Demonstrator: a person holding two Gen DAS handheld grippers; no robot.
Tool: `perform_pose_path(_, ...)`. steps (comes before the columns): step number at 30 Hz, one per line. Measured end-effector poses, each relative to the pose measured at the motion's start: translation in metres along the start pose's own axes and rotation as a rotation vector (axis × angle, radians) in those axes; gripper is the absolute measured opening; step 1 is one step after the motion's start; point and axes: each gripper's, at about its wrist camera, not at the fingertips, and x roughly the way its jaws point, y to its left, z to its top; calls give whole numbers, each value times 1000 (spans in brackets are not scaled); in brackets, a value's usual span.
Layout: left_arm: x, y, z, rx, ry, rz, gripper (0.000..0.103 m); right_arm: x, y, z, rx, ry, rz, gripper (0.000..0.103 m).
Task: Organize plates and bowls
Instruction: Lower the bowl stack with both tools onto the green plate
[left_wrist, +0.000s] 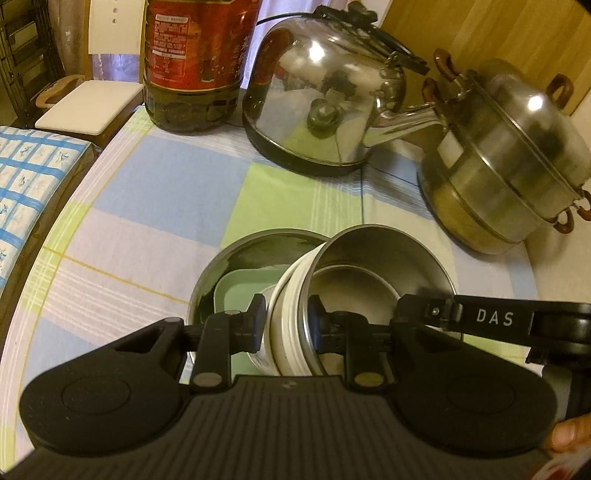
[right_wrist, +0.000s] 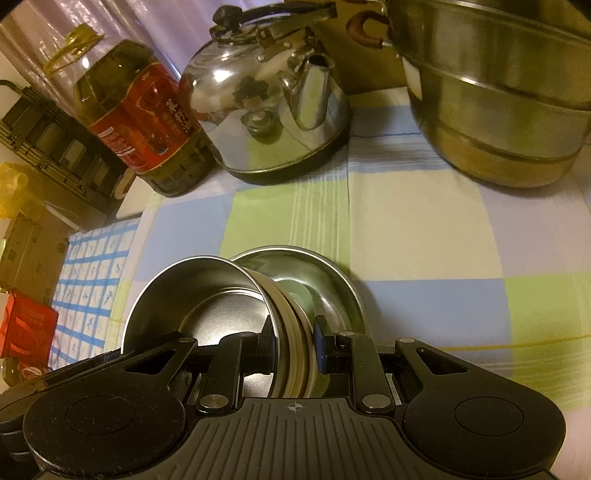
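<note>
Left wrist view. Left gripper (left_wrist: 286, 323): jaws pinching the nested rims of a stack of round steel-and-cream bowls (left_wrist: 369, 273), one pad outside the wall, one inside. The stack sits tilted within a wide shallow steel basin (left_wrist: 240, 254), with a pale green square dish (left_wrist: 236, 291) beside it in the same basin. Beyond the basin on the blue, green and white checked tablecloth (left_wrist: 166, 192): a polished steel kettle (left_wrist: 317, 96), a red-labelled oil bottle (left_wrist: 192, 62) to the kettle's left, and a lidded steel steamer pot (left_wrist: 517, 166) to its right. The other gripper's arm crosses at the right of the stack.

Right wrist view. Right gripper (right_wrist: 295, 338): jaws clamped on the opposite rim of the same bowl stack (right_wrist: 207, 295), which leans against the basin (right_wrist: 332, 280). Kettle (right_wrist: 273, 99), bottle (right_wrist: 144, 122) and steamer (right_wrist: 498, 92) stand well beyond the basin.

Risk, as judged: the grips hold several nested rims at once, so an inner bowl may slip free. Uneven travel of the two hands would twist the stack, and dragging it could tip the basin or knock the green dish.
</note>
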Motion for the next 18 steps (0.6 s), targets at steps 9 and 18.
perform_pose_path(9, 23, 12, 8, -6, 38, 14, 21, 26, 1, 9, 18, 20, 3, 20)
perform_pose_path(18, 37, 17, 6, -19, 65, 21, 20, 40, -2, 7, 30, 41, 1, 20)
